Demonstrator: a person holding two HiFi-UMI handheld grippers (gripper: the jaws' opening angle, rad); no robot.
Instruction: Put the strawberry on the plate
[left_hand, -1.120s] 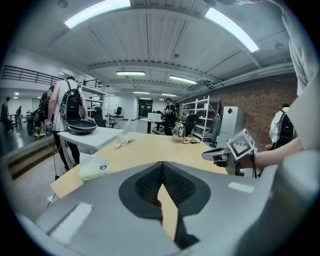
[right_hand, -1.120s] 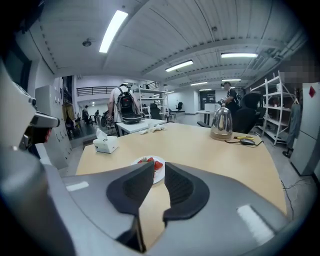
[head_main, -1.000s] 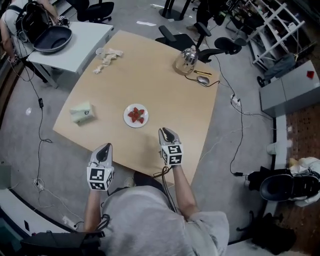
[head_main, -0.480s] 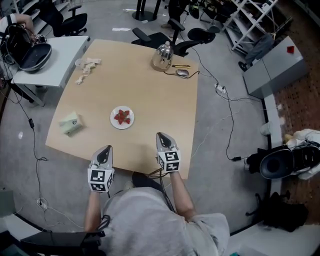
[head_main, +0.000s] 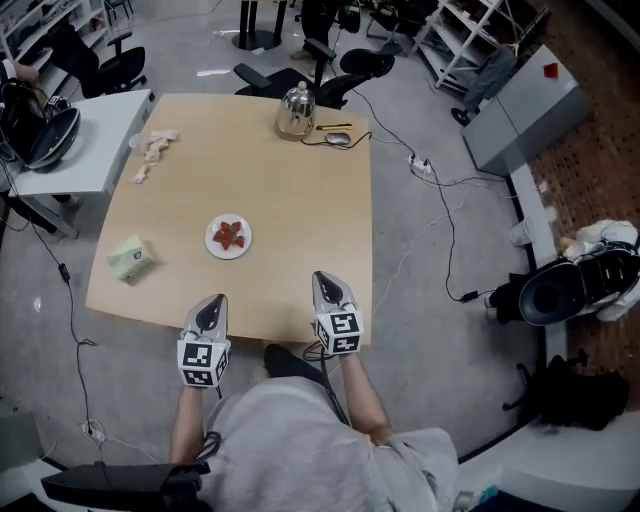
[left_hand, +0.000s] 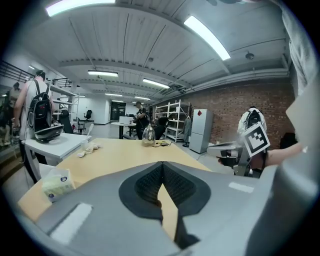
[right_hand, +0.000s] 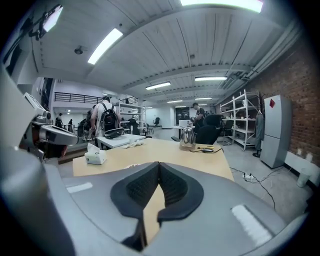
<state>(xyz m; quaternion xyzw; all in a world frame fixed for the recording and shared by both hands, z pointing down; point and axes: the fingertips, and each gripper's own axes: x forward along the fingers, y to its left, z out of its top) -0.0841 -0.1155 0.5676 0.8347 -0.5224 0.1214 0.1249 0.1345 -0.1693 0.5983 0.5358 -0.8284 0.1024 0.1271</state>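
Observation:
A small white plate lies on the tan table, left of its middle, with red strawberries on it. Both grippers hover at the table's near edge, well short of the plate. In the head view my left gripper is at the lower left and my right gripper is beside it. The left gripper view shows the left gripper with its jaws meeting and nothing between them. In the right gripper view the right gripper is shut and empty too.
A green tissue pack sits near the table's left edge and crumpled paper at the far left corner. A metal kettle and a mouse stand at the far edge. A white side table, chairs and floor cables surround the table.
The head view has drawn back and swung, so the table and plate sit farther from both grippers. The grippers now stand at the near edge instead of over the table.

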